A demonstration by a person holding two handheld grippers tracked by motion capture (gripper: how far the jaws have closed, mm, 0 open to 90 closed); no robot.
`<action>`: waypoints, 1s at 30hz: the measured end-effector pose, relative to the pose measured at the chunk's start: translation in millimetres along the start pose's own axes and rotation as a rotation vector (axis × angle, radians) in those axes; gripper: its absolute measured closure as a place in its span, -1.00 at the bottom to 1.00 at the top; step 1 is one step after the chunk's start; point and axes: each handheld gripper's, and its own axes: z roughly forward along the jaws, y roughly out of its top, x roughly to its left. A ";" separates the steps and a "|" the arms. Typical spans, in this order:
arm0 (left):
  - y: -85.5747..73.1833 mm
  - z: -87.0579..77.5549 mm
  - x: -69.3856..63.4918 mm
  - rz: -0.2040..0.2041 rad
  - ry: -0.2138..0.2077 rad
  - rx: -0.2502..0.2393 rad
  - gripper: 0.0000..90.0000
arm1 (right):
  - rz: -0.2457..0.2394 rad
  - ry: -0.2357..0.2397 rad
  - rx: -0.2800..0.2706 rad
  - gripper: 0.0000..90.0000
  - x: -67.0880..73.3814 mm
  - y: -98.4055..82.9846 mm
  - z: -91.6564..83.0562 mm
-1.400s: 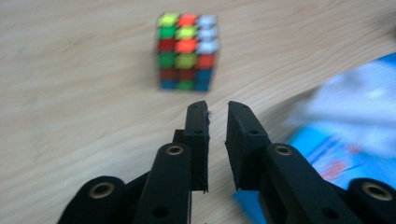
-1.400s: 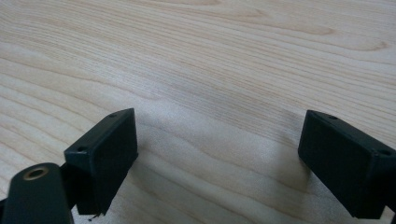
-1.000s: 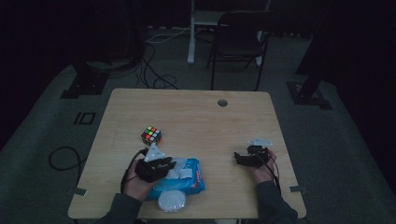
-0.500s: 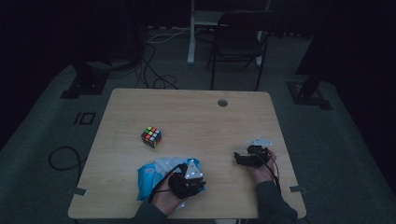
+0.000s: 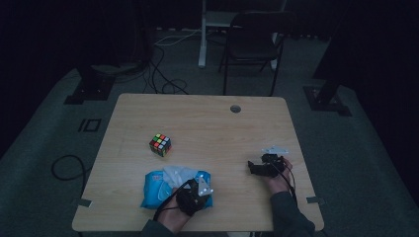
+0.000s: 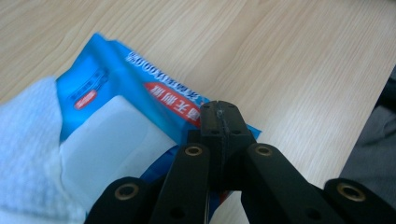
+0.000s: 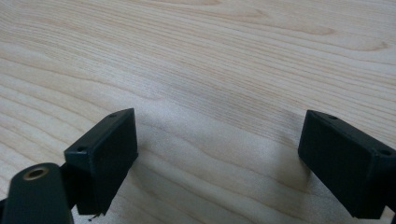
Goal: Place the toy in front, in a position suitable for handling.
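Left gripper (image 6: 219, 114): jaws just closed, tips pressed flat together. Nothing visibly pinched between them. Sits over the right-hand end of the wipes pack in the high view.
Right gripper (image 7: 217, 154): jaws spread wide, bare wood between them, holding nothing. Resting near the table's right edge.
Wipes pack (image 5: 155, 190): blue soft pack lying flat at the near edge of the table (image 5: 207, 123), left of centre. One white wipe (image 5: 178, 174) bunched up out of the top opening.
Pack axis: long side runs left-right across the table, parallel to the near edge.
Key relation: in the left gripper view the pack lies directly under and to the left of the shut tips; white lid flap (image 6: 112, 140) and wipe further left. The tips are at the pack's printed end, off the wipe.
Nearer hand: left, by far. Right gripper is well apart from the pack.
Cube (image 5: 160, 144): colour puzzle cube, further up the table from the pack, untouched.
Judgement: any grab at the wipe needs the left tips reopened and shifted along the pack's long axis toward the opening.
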 end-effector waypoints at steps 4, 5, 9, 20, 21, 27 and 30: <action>-20.1 -14.4 15.9 -0.048 0.056 0.010 1.00 | 0.000 0.000 0.000 -0.73 0.0 0.0 0.0; -25.4 -18.3 20.3 -0.059 0.078 0.014 1.00 | -0.002 0.000 -0.001 -0.73 -0.2 0.0 0.0; -48.8 -35.7 39.4 -0.116 0.156 0.035 1.00 | -0.002 0.000 0.000 -0.73 -0.1 0.0 0.0; -113.8 -79.3 97.7 -0.304 0.384 0.073 0.99 | -0.002 0.000 0.000 -0.73 -0.2 0.0 0.0; -118.1 -81.2 102.5 -0.318 0.408 0.070 0.98 | -0.002 0.000 0.000 -0.73 -0.1 0.0 0.0; -138.2 -88.2 128.3 -0.392 0.536 0.057 0.86 | -0.002 0.000 0.000 -0.73 -0.1 0.1 0.0; -145.3 -89.8 139.1 -0.436 0.583 0.038 0.83 | -0.004 0.001 0.001 -0.73 0.3 0.2 0.2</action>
